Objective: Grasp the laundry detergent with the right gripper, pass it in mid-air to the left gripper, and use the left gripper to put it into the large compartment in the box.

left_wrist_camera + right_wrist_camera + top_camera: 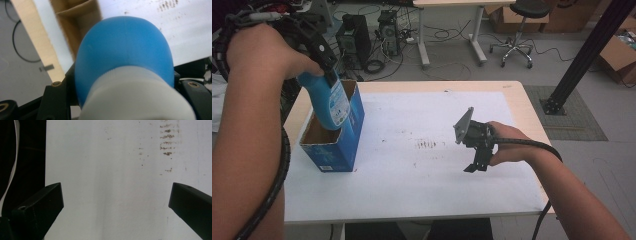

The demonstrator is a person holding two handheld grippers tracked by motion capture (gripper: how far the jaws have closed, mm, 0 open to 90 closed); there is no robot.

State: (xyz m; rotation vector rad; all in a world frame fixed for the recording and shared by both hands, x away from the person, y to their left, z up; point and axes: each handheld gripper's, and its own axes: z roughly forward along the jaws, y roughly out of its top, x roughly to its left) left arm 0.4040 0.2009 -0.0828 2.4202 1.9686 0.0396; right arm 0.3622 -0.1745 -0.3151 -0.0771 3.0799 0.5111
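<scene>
A blue bottle [328, 100] with a white label hangs bottom-down over the open top of a blue cardboard box [337, 145] at the table's left, its lower end inside the opening. My left gripper [329, 67] is shut on the bottle's upper part. In the left gripper view the blue bottle [125, 52] and its white cap [135, 100] sit between the black jaws, with the box's brown inside [80, 27] beyond. My right gripper [476, 162] stands open above the white sheet [412, 150], right of centre, nothing between its fingers [40, 207].
The white sheet [112, 182] bears small brown marks [167, 145]. The table's wooden edge [522, 100] shows at right. Behind the table are computer towers [354, 35], cables, a stool [519, 30] and a black frame post [582, 55].
</scene>
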